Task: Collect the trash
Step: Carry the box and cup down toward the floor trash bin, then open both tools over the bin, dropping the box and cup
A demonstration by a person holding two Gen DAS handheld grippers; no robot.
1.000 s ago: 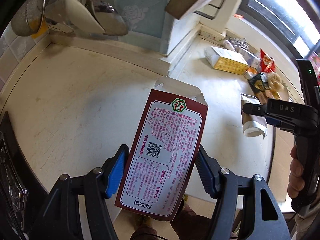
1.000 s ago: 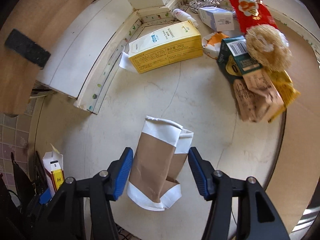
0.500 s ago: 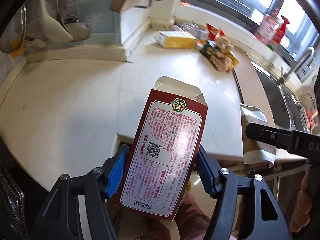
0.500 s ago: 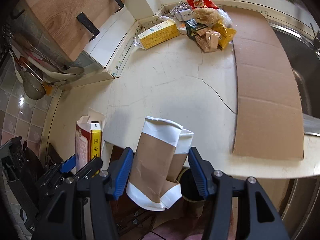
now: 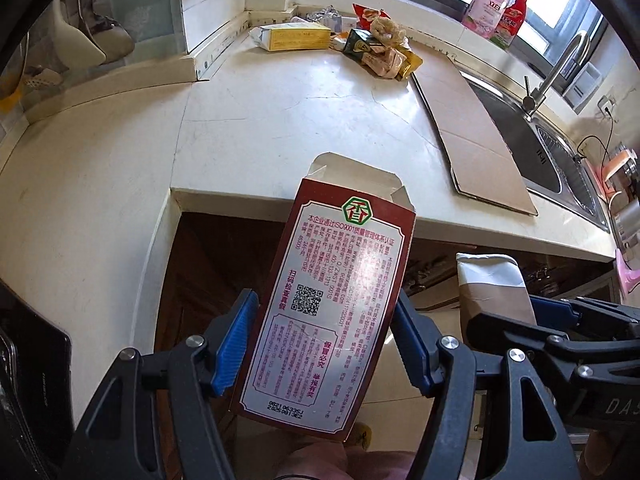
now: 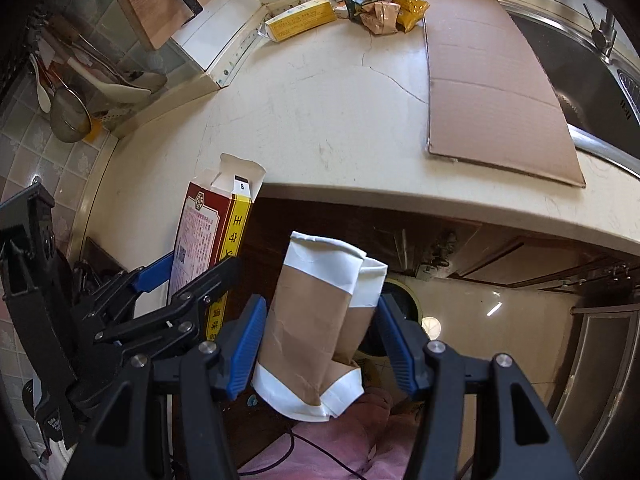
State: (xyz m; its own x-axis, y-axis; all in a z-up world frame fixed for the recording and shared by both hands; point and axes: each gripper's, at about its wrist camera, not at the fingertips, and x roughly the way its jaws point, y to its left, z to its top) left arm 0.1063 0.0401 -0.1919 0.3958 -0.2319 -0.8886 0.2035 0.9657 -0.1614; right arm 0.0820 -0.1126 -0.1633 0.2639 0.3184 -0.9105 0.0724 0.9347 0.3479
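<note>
A dark-red carton [image 5: 334,312] with white-and-pink printed panel, QR code and open top flaps stands upright, tilted toward 1 o'clock, off the counter edge, while at its 3 o'clock a crumpled brown paper bag [image 6: 320,328] with white-banded ends stands likewise upright.

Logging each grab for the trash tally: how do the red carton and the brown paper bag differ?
The red carton is rigid and printed with text; the brown paper bag is creased, plain, with white bands. The carton's top flaps stand open; the bag's top is folded over. Left gripper holds the carton, right gripper the bag, both off the counter.
</note>
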